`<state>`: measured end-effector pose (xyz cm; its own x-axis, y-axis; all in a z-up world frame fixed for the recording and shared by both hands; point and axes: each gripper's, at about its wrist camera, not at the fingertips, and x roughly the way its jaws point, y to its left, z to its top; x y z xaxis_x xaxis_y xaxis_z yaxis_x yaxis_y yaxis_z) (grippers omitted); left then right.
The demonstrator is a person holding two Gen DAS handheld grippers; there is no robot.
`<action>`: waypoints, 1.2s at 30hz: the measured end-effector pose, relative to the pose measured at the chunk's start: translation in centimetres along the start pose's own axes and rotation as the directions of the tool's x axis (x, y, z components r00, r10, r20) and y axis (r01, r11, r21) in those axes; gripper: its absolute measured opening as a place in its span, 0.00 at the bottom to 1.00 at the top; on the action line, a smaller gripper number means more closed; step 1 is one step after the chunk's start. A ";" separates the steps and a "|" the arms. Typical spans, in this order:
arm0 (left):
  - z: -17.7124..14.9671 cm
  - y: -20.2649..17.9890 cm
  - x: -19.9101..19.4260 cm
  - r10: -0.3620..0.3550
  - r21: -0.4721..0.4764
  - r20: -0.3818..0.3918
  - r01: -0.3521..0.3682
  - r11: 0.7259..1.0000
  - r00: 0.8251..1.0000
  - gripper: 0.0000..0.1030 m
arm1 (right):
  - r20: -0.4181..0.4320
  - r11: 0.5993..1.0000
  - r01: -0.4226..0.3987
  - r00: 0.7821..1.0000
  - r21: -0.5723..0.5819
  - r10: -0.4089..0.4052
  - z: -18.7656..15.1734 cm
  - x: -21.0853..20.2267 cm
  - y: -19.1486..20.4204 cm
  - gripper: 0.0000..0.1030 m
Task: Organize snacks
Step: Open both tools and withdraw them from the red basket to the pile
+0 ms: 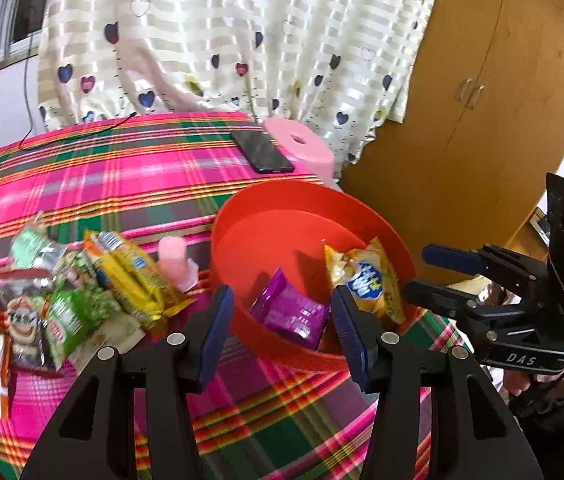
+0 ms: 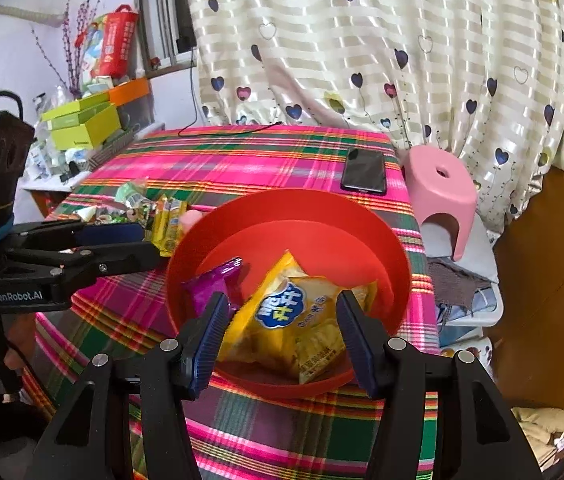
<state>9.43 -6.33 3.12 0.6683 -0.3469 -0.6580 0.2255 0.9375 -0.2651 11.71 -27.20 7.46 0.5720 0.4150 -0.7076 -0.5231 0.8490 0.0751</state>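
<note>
A red bowl point(image 1: 282, 208) point(image 2: 282, 212) sits on the plaid tablecloth and holds a purple packet point(image 1: 289, 308) point(image 2: 214, 280) and a yellow packet point(image 1: 365, 280) point(image 2: 289, 320). A pile of snack packets point(image 1: 82, 288) point(image 2: 154, 212) lies left of the bowl. My left gripper point(image 1: 282, 320) is open and empty over the bowl's near rim, above the purple packet. My right gripper point(image 2: 282, 336) is open and empty, its fingers either side of the yellow packet, above the bowl. Each gripper shows in the other's view: the right one point(image 1: 421, 276), the left one point(image 2: 150, 244).
A black phone point(image 1: 262, 152) point(image 2: 363, 170) lies at the table's far right corner. A pink stool point(image 1: 301, 144) point(image 2: 441, 184) stands beyond it. A pink cup point(image 1: 174, 260) lies beside the snack pile. A curtain hangs behind; a wooden cabinet point(image 1: 481, 120) stands right.
</note>
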 end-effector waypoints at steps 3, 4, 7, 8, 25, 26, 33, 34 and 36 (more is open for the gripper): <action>-0.7 0.6 -0.6 0.025 -0.020 0.003 -0.025 0.999 1.000 0.50 | 0.001 1.000 -0.009 1.000 0.007 0.009 0.0 -0.1 0.7 0.54; -0.9 0.8 -0.8 0.031 -0.026 0.003 -0.031 0.999 1.000 0.50 | 0.000 1.000 -0.020 1.000 0.006 0.020 0.0 -0.1 1.0 0.54; -1.8 1.8 -1.6 0.056 -0.048 0.006 -0.056 0.997 0.998 0.50 | -0.004 0.999 -0.036 0.999 0.001 0.036 -0.1 0.0 2.0 0.54; -2.0 2.2 -1.9 0.066 -0.055 0.007 -0.065 0.996 0.998 0.51 | -0.007 0.999 -0.040 0.999 -0.002 0.040 -0.1 0.1 2.3 0.54; -6.0 7.3 -6.8 0.196 -0.176 0.041 -0.186 0.967 0.980 0.50 | -0.038 0.992 -0.117 0.993 -0.056 0.115 0.0 1.1 7.5 0.54; -6.2 7.6 -7.1 0.201 -0.183 0.042 -0.191 0.965 0.979 0.50 | -0.040 0.991 -0.118 0.992 -0.058 0.116 0.1 1.2 7.7 0.54; -6.8 8.8 -8.3 0.232 -0.209 0.052 -0.216 0.954 0.971 0.50 | -0.044 0.986 -0.136 0.990 -0.098 0.132 0.4 1.5 9.4 0.51; -6.9 9.1 -8.4 0.235 -0.213 0.053 -0.219 0.952 0.971 0.50 | -0.044 0.985 -0.140 0.990 -0.103 0.136 0.5 1.5 9.5 0.50; -7.0 9.6 -8.7 0.243 -0.224 0.055 -0.225 0.948 0.969 0.50 | -0.042 0.983 -0.146 0.989 -0.110 0.143 0.6 1.6 9.8 0.48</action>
<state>0.84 5.46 1.38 0.7413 -0.1069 -0.6626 -0.0952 0.9605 -0.2615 7.88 -17.99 7.53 0.4647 0.5177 -0.7184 -0.6675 0.7379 0.1000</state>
